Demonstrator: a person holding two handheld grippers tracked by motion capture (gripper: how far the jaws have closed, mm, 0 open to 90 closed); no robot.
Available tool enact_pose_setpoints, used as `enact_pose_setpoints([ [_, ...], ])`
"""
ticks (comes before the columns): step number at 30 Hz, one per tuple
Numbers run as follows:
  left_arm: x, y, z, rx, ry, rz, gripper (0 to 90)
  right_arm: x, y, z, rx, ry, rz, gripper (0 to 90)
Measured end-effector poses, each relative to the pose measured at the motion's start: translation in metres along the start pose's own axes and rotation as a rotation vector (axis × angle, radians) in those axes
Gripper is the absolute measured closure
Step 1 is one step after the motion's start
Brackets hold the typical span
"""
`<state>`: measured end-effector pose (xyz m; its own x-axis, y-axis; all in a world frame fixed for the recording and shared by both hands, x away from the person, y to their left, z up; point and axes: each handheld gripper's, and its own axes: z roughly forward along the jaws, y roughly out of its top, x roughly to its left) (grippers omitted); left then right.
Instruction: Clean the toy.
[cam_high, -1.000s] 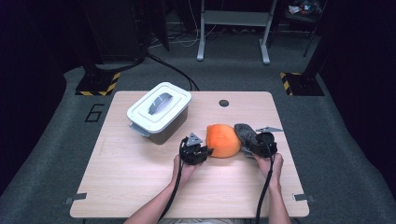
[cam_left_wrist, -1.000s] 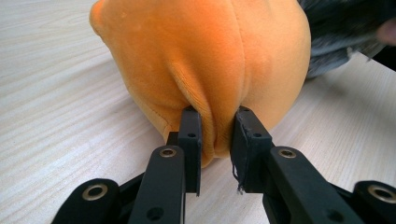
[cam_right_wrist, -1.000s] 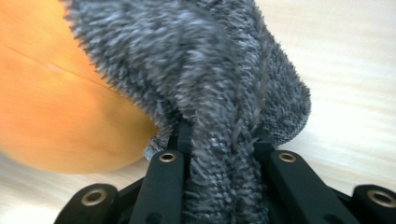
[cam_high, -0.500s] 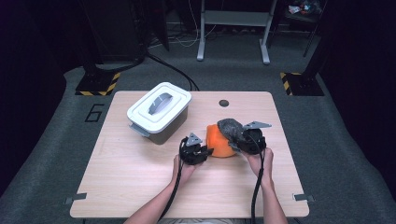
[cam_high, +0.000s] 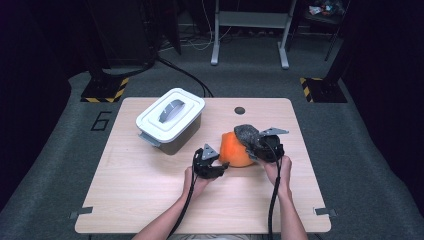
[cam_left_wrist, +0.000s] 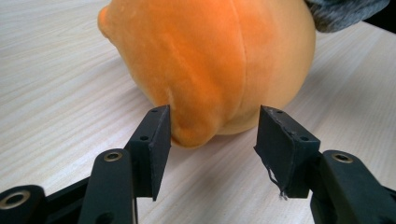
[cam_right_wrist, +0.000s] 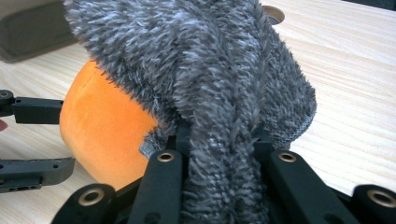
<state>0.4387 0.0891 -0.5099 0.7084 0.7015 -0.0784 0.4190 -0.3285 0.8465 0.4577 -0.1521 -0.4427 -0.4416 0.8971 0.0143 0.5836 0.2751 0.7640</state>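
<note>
Right gripper (cam_high: 254, 145) jaws pinching grey fuzzy cloth (cam_right_wrist: 210, 79) over orange plush ball (cam_left_wrist: 210, 60), left gripper (cam_high: 222, 162) jaws just opening, spread at its near-left side, white lidded box (cam_high: 170, 120) far left on surface (cam_high: 140, 195)

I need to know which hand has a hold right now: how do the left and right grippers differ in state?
The left gripper has just been opening: its jaws stand apart around a bulge of the round orange plush toy, and the right pad is clear of it. The right gripper is clamped on the fuzzy grey fabric piece, pinched between its jaws. In the high view, the left sits low by the toy's near side; the right sits at its far right. Both point at the toy.
</note>
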Motion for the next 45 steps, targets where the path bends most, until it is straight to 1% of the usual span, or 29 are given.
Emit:
enact_pose_setpoints([
  [1, 0.001, 0.000, 0.000, 0.003, 0.003, -0.002, 44.1, 0.000, 0.000, 0.000, -0.001, -0.001, 0.012, 73.6],
  [2, 0.001, 0.000, 0.001, 0.004, 0.015, 0.000, 43.4, 0.000, 0.000, 0.001, -0.002, -0.003, 0.013, 73.7],
  [4, 0.002, -0.001, 0.004, 0.011, 0.015, -0.009, 43.1, -0.001, 0.000, 0.001, 0.001, 0.003, 0.014, 73.6],
  [5, 0.002, -0.001, 0.005, 0.016, 0.015, -0.007, 43.1, -0.002, 0.000, 0.001, -0.002, 0.002, 0.013, 73.6],
  [6, 0.002, -0.002, 0.006, 0.010, 0.012, -0.007, 43.8, -0.003, -0.001, 0.001, 0.003, 0.001, 0.003, 73.6],
  [8, 0.002, -0.002, 0.007, 0.000, 0.009, -0.001, 49.3, -0.004, -0.001, 0.002, 0.001, 0.006, 0.002, 73.6],
  [9, 0.001, -0.001, 0.008, -0.007, 0.007, 0.001, 52.4, -0.004, -0.001, 0.001, 0.002, 0.006, 0.010, 73.5],
  [11, 0.000, -0.001, 0.008, -0.016, 0.004, 0.000, 60.5, -0.004, -0.001, 0.002, -0.001, 0.004, 0.011, 73.5],
  [12, 0.000, -0.001, 0.007, -0.022, 0.005, 0.007, 63.9, -0.004, -0.001, 0.001, -0.003, 0.004, 0.010, 73.5],
  [13, -0.001, -0.001, 0.007, -0.024, 0.003, 0.006, 67.2, -0.004, -0.001, 0.001, -0.008, 0.005, 0.016, 73.6],
  [14, -0.001, 0.000, 0.007, -0.022, -0.005, 0.005, 69.9, -0.005, -0.002, 0.000, -0.009, 0.008, 0.014, 73.6],
  [17, -0.002, 0.001, 0.005, -0.022, -0.014, 0.013, 74.8, -0.006, -0.002, -0.007, -0.030, 0.016, 0.029, 73.7],
  [19, -0.004, 0.001, 0.003, -0.025, -0.019, 0.010, 75.9, -0.006, -0.003, -0.013, -0.045, 0.019, 0.037, 73.7],
  [20, -0.005, 0.002, 0.002, -0.026, -0.024, 0.007, 76.3, -0.006, -0.003, -0.016, -0.050, 0.018, 0.029, 73.7],
  [22, -0.006, 0.004, 0.000, -0.029, -0.041, -0.005, 76.7, -0.002, -0.003, -0.021, -0.056, 0.037, 0.037, 73.6],
  [23, -0.007, 0.006, 0.000, -0.036, -0.045, -0.015, 76.8, 0.000, -0.003, -0.023, -0.060, 0.043, 0.027, 73.6],
  [24, -0.008, 0.007, -0.001, -0.040, -0.049, -0.015, 76.8, 0.002, -0.002, -0.026, -0.064, 0.040, 0.021, 73.6],
  [28, -0.011, 0.011, -0.005, -0.053, -0.059, -0.008, 77.1, 0.013, 0.003, -0.033, -0.078, 0.077, -0.004, 73.5],
  [32, -0.015, 0.014, -0.009, -0.058, -0.069, 0.010, 77.7, 0.027, 0.009, -0.032, -0.086, 0.112, -0.033, 73.3],
  [33, -0.016, 0.014, -0.009, -0.059, -0.072, 0.000, 77.9, 0.030, 0.010, -0.030, -0.068, 0.118, -0.052, 73.3],
  [34, -0.017, 0.014, -0.009, -0.058, -0.073, -0.004, 78.0, 0.034, 0.011, -0.026, -0.054, 0.117, -0.056, 73.3],
  [35, -0.015, 0.014, -0.009, -0.048, -0.067, 0.016, 78.1, 0.037, 0.011, -0.022, -0.039, 0.100, -0.066, 73.2],
  [37, -0.014, 0.013, -0.008, -0.043, -0.067, 0.000, 78.2, 0.039, 0.011, -0.015, -0.025, 0.082, -0.096, 73.3],
  [38, -0.013, 0.012, -0.008, -0.045, -0.066, -0.004, 78.3, 0.041, 0.011, -0.014, -0.021, 0.077, -0.084, 73.3],
  [41, -0.012, 0.011, -0.008, -0.044, -0.070, -0.006, 78.3, 0.039, 0.010, -0.013, -0.025, 0.068, -0.097, 73.3],
  [42, -0.012, 0.011, -0.008, -0.043, -0.074, -0.007, 78.3, 0.039, 0.009, -0.014, -0.019, 0.065, -0.087, 73.2],
  [43, -0.013, 0.012, -0.008, -0.044, -0.072, -0.006, 78.3, 0.037, 0.009, -0.014, -0.021, 0.062, -0.096, 73.3],
  [45, -0.013, 0.012, -0.007, -0.046, -0.072, -0.006, 78.2, 0.033, 0.008, -0.015, -0.023, 0.047, -0.086, 73.2],
])
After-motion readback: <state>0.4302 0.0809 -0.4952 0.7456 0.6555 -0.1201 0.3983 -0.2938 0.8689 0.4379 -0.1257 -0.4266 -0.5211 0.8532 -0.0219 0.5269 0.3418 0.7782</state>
